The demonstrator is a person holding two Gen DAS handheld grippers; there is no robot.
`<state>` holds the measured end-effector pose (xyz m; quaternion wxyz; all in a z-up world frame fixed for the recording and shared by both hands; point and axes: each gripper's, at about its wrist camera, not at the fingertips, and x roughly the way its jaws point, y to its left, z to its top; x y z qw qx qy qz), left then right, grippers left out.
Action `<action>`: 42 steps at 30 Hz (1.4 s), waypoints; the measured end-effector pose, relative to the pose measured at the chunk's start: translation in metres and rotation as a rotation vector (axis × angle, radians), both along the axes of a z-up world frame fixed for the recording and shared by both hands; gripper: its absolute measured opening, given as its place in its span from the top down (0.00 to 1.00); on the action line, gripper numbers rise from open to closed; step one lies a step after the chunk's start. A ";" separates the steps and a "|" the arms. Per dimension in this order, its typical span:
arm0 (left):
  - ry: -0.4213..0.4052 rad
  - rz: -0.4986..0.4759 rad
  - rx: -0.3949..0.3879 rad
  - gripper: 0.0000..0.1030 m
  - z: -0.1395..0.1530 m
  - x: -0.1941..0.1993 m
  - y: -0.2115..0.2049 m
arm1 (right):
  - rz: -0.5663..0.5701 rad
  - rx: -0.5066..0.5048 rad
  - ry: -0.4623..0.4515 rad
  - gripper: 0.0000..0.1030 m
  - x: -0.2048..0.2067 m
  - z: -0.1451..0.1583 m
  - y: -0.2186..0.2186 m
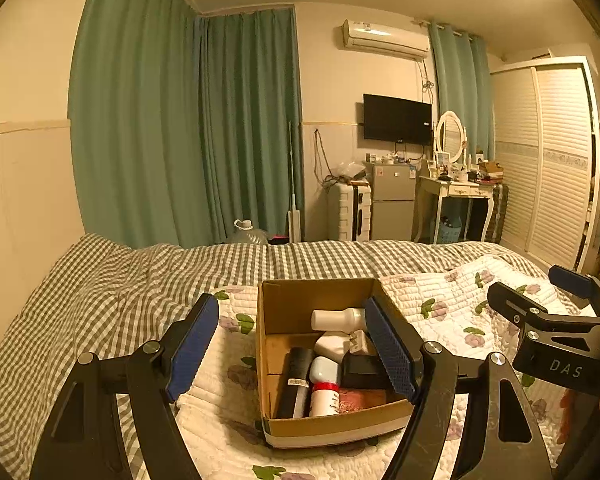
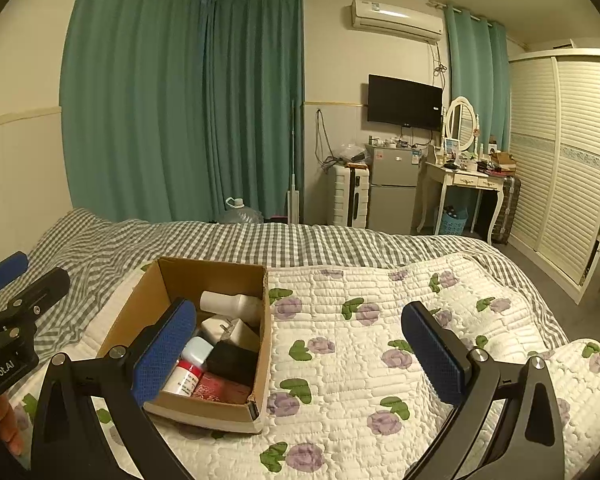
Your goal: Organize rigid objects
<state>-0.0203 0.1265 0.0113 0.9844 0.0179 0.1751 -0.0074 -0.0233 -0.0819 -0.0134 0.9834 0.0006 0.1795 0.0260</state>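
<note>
A cardboard box (image 1: 328, 426) sat open on a white quilt (image 2: 380, 360) printed with purple flowers, which lay over a grey checked bedspread (image 1: 100, 280). The left gripper (image 1: 296, 350) hung above the near side of the box with its blue pads (image 1: 188, 346) wide apart and nothing between them; one pad stood over the quilt to the left of the box, the other over the box's right half. The right gripper (image 2: 306, 354) was likewise spread and empty, its left pad in front of the box and its right pad over bare quilt well to the right. Inside the box, a white bottle (image 1: 338, 319) lay on its side against the far wall. Just in front of it was a white charger (image 1: 332, 344) with its prongs showing. A black tube (image 1: 298, 382) lay along the left wall, and beside it a red-and-white bottle (image 1: 324, 398) with a pale blue case (image 1: 325, 369) at its far end. A black block (image 2: 234, 362) rested toward the right wall, and a red packet (image 2: 220, 388) lay flat at the near corner. Fingers (image 2: 4, 420) showed low at the left edge of the right view, under the left tool. Across the room stood green curtains (image 2: 160, 100), a dark television (image 2: 404, 102), a small fridge (image 2: 392, 188) and a dressing table (image 2: 464, 180).
</note>
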 end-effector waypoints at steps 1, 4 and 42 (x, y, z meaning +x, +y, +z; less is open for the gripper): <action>0.001 0.001 -0.001 0.24 0.000 0.000 0.000 | 0.000 0.000 0.000 0.00 0.000 0.000 0.000; 0.001 0.003 -0.003 0.24 -0.001 0.001 0.000 | -0.001 -0.001 0.002 0.00 0.000 0.000 0.000; 0.011 0.004 -0.015 0.24 -0.002 0.000 0.001 | -0.002 -0.024 0.021 0.00 0.006 -0.003 0.003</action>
